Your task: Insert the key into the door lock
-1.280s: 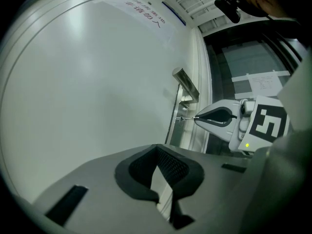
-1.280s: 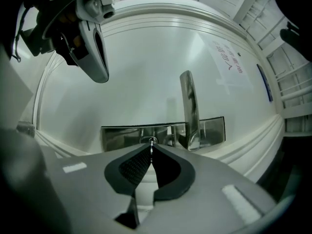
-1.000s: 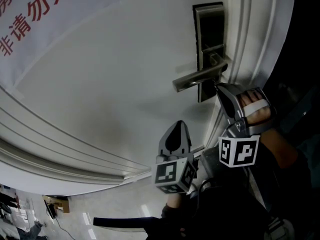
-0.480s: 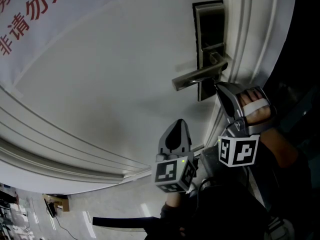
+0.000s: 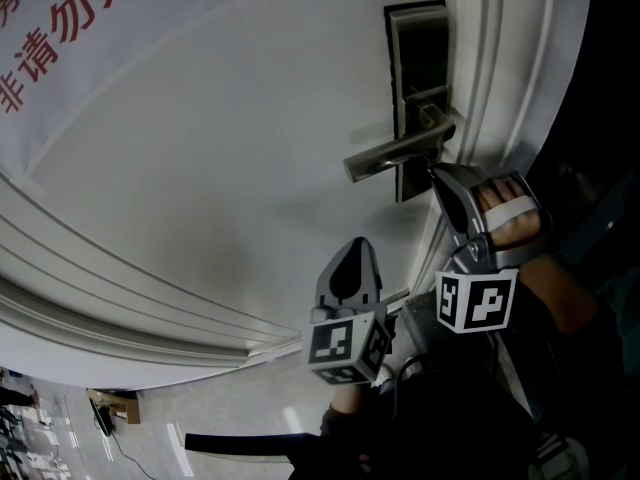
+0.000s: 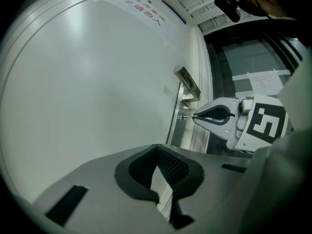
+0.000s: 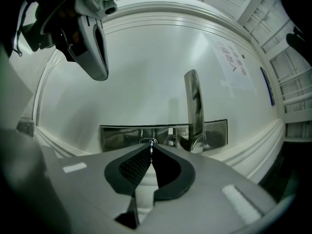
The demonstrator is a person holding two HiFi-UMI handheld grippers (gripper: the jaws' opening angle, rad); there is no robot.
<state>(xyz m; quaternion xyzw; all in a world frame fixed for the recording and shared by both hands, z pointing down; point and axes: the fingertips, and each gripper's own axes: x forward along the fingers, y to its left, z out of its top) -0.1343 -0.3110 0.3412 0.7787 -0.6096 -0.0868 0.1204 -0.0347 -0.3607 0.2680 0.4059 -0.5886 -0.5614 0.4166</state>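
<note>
A dark metal lock plate (image 5: 418, 78) with a silver lever handle (image 5: 392, 155) sits on the white door (image 5: 230, 168). My right gripper (image 5: 436, 172) is just below the handle, its tips at the lower end of the plate. In the right gripper view the right gripper (image 7: 151, 147) is shut on a thin silver key (image 7: 151, 153), whose tip meets the keyhole (image 7: 149, 141) in the lock plate (image 7: 117, 136). My left gripper (image 5: 352, 245) hangs lower on the door, away from the lock. The left gripper (image 6: 157, 149) is shut with nothing in it. The key (image 6: 187, 116) also shows from the side.
A white notice with red characters (image 5: 80, 18) is stuck to the door at the upper left. The moulded door frame (image 5: 500, 68) runs just right of the lock. A person's hand (image 5: 505, 213) holds the right gripper. Floor with small items (image 5: 110, 408) shows at the bottom left.
</note>
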